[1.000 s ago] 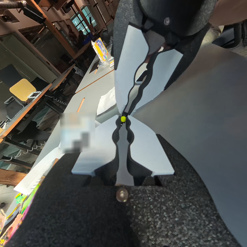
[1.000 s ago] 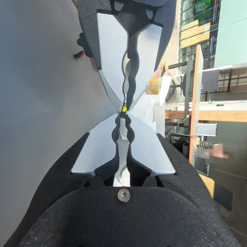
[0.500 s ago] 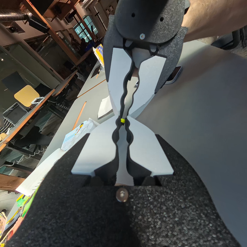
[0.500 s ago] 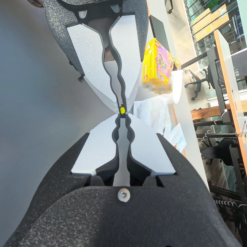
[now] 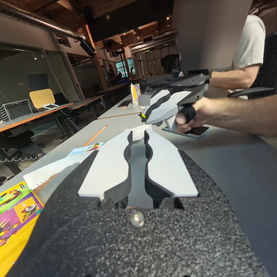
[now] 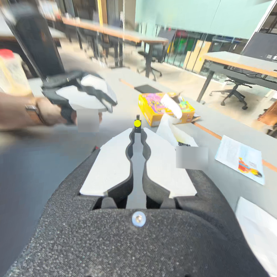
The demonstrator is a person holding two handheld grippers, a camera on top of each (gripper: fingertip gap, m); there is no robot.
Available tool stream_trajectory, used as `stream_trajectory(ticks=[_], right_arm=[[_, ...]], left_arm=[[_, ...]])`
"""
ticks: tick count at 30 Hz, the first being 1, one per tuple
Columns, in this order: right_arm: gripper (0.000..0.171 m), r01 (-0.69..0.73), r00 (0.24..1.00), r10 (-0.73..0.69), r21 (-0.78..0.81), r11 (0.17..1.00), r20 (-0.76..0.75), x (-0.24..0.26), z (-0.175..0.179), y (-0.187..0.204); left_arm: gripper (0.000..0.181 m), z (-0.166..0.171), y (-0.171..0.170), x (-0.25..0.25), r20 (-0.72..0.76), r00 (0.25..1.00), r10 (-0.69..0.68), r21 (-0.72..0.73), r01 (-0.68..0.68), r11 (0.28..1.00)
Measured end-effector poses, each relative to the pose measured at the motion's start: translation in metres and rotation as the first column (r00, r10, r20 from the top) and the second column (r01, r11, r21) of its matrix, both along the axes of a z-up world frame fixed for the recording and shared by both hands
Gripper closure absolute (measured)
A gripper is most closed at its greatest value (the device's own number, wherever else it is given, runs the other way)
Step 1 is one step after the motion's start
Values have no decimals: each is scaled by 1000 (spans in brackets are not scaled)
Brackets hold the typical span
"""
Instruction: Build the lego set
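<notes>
My right gripper (image 6: 137, 130) is shut on a small black lego piece with a round yellow stud (image 6: 137, 123), which sticks out past its fingertips above the grey table (image 6: 45, 172). In the left wrist view the right gripper (image 5: 142, 117) sits ahead and to the right, with the yellow and black piece (image 5: 143, 116) at its tip. My left gripper (image 5: 138, 131) is open and empty, its fingers clearly apart. In the right wrist view the left gripper (image 6: 111, 104) shows blurred at the upper left, apart from the piece.
A yellow lego box (image 6: 158, 110) lies ahead of the right gripper, also at the left wrist view's lower left (image 5: 13, 217). A white paper bag (image 6: 169, 134), a leaflet (image 6: 239, 163) and a phone (image 5: 193, 132) lie on the table. The person's hand (image 5: 199, 118) holds the right gripper. The gap from one gripper's tips to the other's is roughly 5 centimeters.
The grippers were tip to tip, both on the yellow piece. Now they have parted. The left gripper has opened and let go; the right keeps the piece. Both views swung level.
</notes>
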State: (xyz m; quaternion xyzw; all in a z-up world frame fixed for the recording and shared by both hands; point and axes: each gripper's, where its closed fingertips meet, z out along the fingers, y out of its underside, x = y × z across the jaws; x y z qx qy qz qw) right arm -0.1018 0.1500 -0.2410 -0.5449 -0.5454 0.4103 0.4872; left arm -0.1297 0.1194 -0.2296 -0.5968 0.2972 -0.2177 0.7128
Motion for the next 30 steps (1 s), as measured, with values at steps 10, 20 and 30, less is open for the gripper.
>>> stream_trajectory(ticks=[10,20,30], right_arm=[[163,-95,915,-10,-240,966,-403,1,5,19],[163,-111,987,109,-12,994,-121,-32,-41,-16],[163,-102,987,93,-71,992,-129,-31,-41,-8]], left_arm=[[170,-23,16,-61,-83,905,417,201,-394,897],[173,-58,14,-5,-442,830,341,320,-209,924],[173,-64,10,0,-489,809,326,326,-178,929]])
